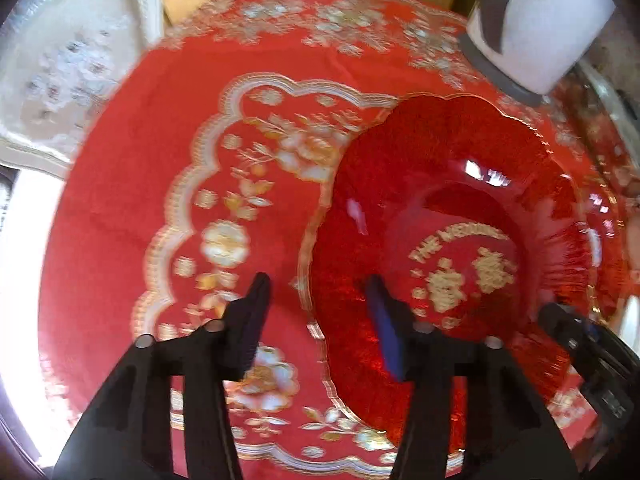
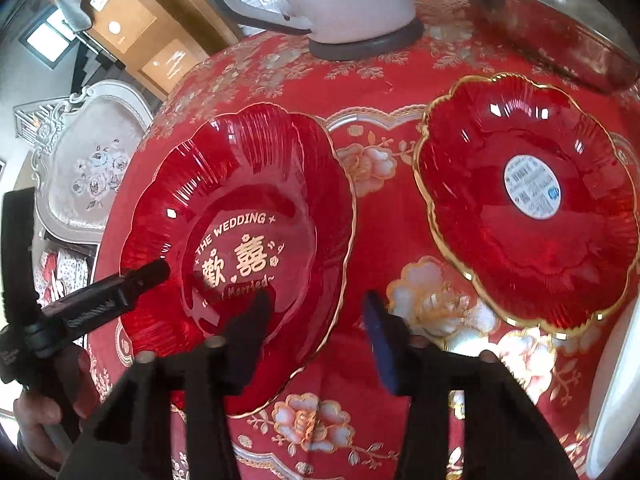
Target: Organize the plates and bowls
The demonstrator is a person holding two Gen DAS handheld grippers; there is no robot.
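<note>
A red glass flower-shaped plate with gold lettering (image 2: 248, 240) lies on the red tablecloth; it also shows in the left wrist view (image 1: 460, 240). A second red plate with a round sticker (image 2: 528, 200) lies to its right. My left gripper (image 1: 316, 312) is open, its jaws astride the lettered plate's left rim; it also shows in the right wrist view (image 2: 132, 280). My right gripper (image 2: 316, 320) is open, its jaws astride the same plate's right rim. Its body shows at the edge of the left wrist view (image 1: 592, 360).
A white kettle on a grey base (image 2: 352, 8) stands at the back of the round table (image 1: 140, 200). A metal pot (image 2: 552, 28) sits at the back right. A pale upholstered chair (image 1: 72, 60) stands beyond the table's left edge.
</note>
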